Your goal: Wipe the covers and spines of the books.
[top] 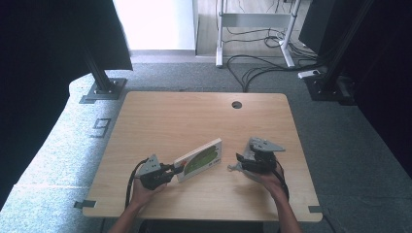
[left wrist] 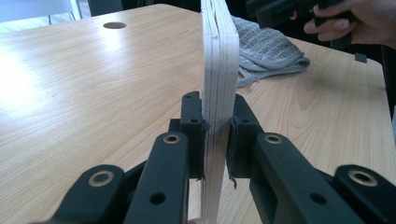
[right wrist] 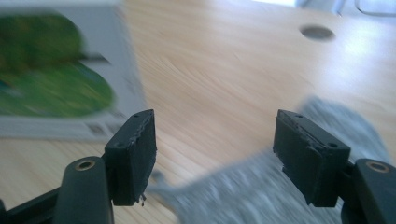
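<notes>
Two grippers at work: the left gripper (left wrist: pixel 215 135) clamps the board (top: pixel 200 159) upright, the right gripper (right wrist: pixel 215 154) hangs open over the cloth (right wrist: pixel 261 186) at three o'clock; grabbing it likely comes next.

My left gripper (top: pixel 171 169) sits at the near left of the table, held in my left hand (top: pixel 142 190), with the forearm coming in from the bottom edge. Its jaws point right and are clamped tight on something thin. My right gripper (top: pixel 239 162) is at the near right in my right hand (top: pixel 270 180), pointing left towards the other one, its jaws spread wide with nothing between them.
</notes>
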A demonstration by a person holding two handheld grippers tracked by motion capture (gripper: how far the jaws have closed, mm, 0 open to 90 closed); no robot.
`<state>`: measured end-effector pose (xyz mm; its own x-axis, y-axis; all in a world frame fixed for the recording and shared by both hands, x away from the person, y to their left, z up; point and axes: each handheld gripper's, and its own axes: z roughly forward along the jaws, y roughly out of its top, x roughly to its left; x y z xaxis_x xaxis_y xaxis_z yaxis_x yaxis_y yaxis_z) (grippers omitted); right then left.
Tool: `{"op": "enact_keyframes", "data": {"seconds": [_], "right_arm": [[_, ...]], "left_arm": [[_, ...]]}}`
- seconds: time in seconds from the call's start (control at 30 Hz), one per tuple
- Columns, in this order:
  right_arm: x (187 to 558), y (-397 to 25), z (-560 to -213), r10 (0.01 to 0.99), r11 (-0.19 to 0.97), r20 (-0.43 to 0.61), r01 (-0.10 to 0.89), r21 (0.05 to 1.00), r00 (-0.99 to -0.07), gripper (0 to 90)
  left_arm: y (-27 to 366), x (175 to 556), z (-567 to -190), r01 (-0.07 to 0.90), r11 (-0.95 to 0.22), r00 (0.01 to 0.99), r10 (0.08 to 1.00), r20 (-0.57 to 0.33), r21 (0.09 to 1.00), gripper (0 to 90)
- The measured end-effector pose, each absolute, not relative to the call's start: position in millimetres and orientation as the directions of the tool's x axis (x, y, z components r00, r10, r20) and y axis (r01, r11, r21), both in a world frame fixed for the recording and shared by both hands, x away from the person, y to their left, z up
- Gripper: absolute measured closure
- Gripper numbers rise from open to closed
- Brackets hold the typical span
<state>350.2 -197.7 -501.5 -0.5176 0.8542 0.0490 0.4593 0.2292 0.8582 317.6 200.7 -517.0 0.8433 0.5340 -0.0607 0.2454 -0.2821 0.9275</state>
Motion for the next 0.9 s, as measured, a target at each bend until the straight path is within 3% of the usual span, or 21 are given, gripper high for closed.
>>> {"op": "enact_keyframes", "data": {"seconds": [0.3,0.57,0.9], "right_arm": [[358,-214,-528,0.925,0.230,0.011,0.585,0.777,-0.379,26.0],[361,-199,-537,0.932,0.313,-0.104,0.622,0.718,-0.348,25.1],[355,-193,-541,0.926,0.356,-0.183,0.600,0.716,-0.331,59.8]], "left_arm": [[204,318,-517,0.246,-0.285,0.837,0.545,-0.055,0.926,79.9],[204,316,-517,0.243,-0.294,0.836,0.546,-0.046,0.924,79.9],[204,316,-518,0.248,-0.290,0.834,0.549,-0.051,0.924,79.8]]}}
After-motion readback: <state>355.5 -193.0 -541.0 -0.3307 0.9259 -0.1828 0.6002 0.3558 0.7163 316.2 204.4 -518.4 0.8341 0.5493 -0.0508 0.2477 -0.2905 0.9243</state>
